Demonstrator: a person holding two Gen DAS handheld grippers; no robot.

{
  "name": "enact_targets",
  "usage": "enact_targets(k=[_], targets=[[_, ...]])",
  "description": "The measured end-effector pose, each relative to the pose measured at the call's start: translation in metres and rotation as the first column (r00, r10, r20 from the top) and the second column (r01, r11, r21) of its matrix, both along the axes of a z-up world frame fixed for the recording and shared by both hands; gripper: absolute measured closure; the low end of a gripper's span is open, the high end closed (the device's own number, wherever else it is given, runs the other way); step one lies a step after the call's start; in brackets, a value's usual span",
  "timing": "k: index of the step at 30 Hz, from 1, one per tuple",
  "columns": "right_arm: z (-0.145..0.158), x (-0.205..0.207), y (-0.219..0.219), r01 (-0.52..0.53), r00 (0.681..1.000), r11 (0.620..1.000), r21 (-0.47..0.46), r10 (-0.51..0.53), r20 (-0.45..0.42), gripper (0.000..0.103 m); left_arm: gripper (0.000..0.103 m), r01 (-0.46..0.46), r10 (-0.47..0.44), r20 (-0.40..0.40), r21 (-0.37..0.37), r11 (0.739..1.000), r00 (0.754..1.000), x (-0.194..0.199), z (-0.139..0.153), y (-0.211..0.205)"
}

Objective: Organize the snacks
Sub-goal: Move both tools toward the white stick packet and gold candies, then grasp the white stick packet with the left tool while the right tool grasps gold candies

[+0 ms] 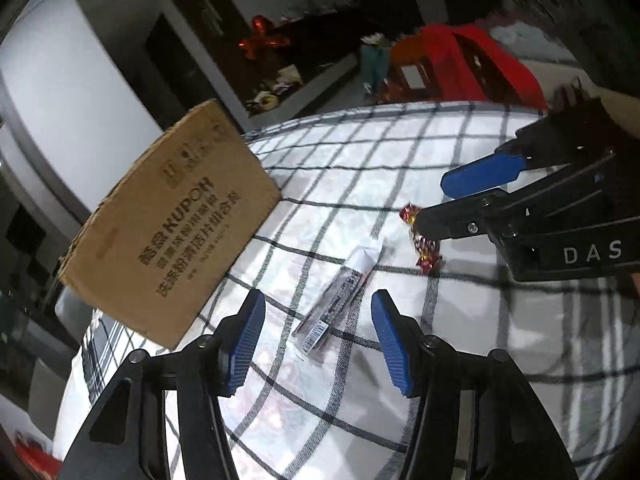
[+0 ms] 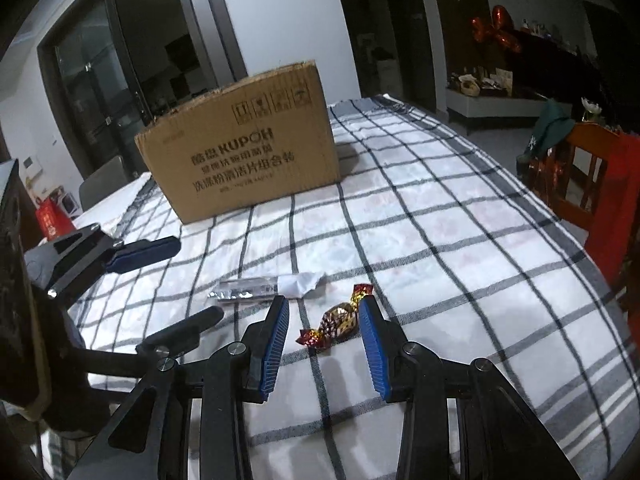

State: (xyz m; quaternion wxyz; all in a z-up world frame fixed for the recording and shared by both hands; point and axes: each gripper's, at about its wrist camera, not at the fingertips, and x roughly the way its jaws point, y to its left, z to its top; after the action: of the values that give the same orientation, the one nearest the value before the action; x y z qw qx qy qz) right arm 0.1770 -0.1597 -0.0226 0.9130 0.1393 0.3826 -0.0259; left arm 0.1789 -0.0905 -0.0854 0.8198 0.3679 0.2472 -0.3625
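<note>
A long silver snack packet (image 1: 340, 300) lies on the checked tablecloth (image 1: 400, 152). My left gripper (image 1: 318, 316) is open, its jaws either side of the packet's near end, just above it. A red-gold wrapped candy (image 2: 338, 318) lies to the packet's right. My right gripper (image 2: 324, 322) is open with the candy between its blue pads, low over the cloth. The packet also shows in the right wrist view (image 2: 264, 286). The right gripper (image 1: 432, 206) shows over the candy (image 1: 424, 248) in the left wrist view. A brown cardboard box (image 2: 244, 148) stands behind.
The cardboard box (image 1: 168, 232) stands at the left of the table. A red chair (image 2: 612, 200) and wooden chair stand at the table's right edge. The left gripper (image 2: 180, 280) sits to the left in the right wrist view.
</note>
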Motion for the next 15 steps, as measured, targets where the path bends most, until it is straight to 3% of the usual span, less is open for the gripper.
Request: enact_targets(k=[15], targets=[[-0.025,0.016,-0.008,0.039,0.997,0.998,0.04,-0.036,-0.061,0.065,0.059,0.027,-0.03,-0.102,-0.033,0.999,0.994,0.03,-0.022,-0.016]])
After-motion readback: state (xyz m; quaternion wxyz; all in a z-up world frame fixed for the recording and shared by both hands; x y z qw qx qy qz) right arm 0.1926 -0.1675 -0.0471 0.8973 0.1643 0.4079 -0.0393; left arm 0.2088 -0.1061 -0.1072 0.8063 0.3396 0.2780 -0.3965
